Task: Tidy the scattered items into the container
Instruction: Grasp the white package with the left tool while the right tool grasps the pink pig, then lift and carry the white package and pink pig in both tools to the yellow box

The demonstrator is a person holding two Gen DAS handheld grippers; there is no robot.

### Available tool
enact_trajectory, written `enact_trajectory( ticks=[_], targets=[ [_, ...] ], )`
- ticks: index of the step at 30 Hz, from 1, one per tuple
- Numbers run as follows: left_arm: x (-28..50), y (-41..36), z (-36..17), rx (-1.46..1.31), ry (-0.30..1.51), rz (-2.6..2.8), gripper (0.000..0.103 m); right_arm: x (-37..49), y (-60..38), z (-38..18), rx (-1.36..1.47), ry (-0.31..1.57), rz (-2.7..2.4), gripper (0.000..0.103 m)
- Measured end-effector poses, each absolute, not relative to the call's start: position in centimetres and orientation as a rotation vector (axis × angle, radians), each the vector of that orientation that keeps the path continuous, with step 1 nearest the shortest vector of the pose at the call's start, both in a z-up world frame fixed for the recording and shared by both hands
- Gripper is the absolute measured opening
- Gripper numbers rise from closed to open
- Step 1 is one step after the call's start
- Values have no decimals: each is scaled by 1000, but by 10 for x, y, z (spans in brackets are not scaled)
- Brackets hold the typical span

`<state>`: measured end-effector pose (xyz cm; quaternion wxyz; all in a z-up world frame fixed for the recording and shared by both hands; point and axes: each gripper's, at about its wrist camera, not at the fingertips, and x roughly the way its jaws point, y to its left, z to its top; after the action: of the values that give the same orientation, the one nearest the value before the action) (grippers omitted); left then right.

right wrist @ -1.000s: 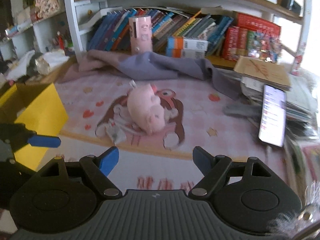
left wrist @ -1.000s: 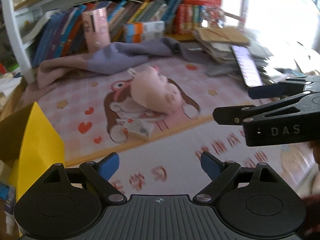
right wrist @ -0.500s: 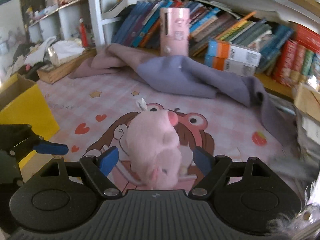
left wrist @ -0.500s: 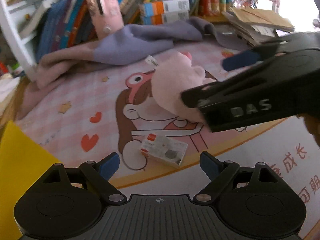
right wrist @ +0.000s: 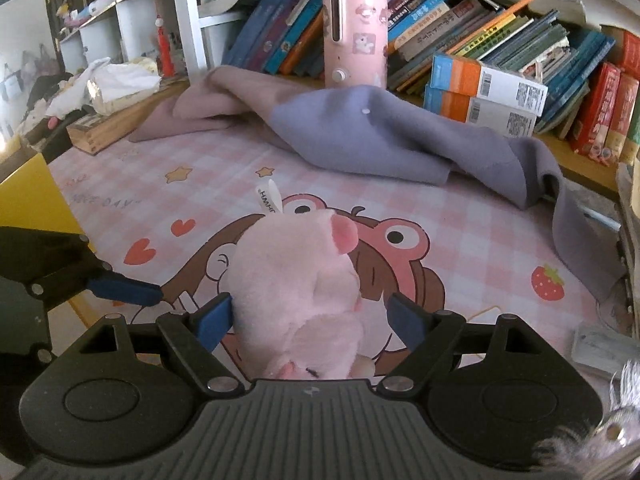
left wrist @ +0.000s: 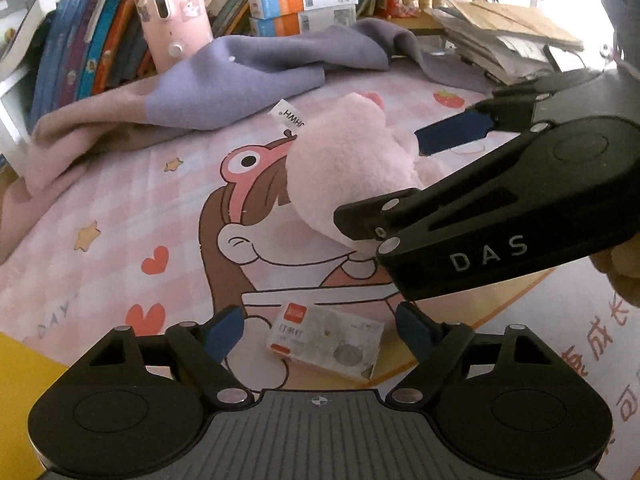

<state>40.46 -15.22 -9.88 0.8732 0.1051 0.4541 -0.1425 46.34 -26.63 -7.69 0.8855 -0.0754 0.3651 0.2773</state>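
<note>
The pink plush pig toy [right wrist: 296,280] lay on its side on a pink checked play mat printed with a cartoon girl, hearts and stars [right wrist: 480,232], its white sewn-in label [right wrist: 270,198] sticking up at the far end. The right gripper [right wrist: 308,318] sat low over the near end of the toy, its blue-tipped jaws spread wide on either side of the soft body; the left pad looked just against the fur, the right pad stood clear, and nothing was squeezed. The left gripper [left wrist: 318,330] pointed down at a small clear plastic box with a red label [left wrist: 324,346], which lay flat on the mat near the plush toy's near side. The box sat between the left gripper's jaws, which were closing but had not yet touched it, with mat showing on both sides of the box. In the left wrist view the right gripper crossed the scene from the right, one blue pad reaching to the far side of the toy. A yellow cardboard container [right wrist: 30,196] stood at the left edge of the mat, well apart from both items, with only its wall and rim in view. Beyond the mat a crumpled lilac and mauve blanket [right wrist: 372,136] lay against a low bookshelf of slanted books [right wrist: 460,24], where a tall pink cylindrical appliance [right wrist: 354,36] stood upright behind the blanket, beside two stacked blue and orange cartons [right wrist: 486,96].
</note>
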Motion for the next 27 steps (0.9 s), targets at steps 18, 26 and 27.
enact_trajectory(
  ticks=[18, 26, 27],
  targets=[
    [379, -159, -62, 184, 922, -289, 57, 453, -279, -60, -64, 743, 582, 54],
    [347, -156, -33, 137, 908, -291, 57, 422, -295, -29, -30, 715, 619, 54],
    [342, -155, -29, 134, 903, -285, 57, 416, -296, -25, -32, 708, 629, 54]
  ],
)
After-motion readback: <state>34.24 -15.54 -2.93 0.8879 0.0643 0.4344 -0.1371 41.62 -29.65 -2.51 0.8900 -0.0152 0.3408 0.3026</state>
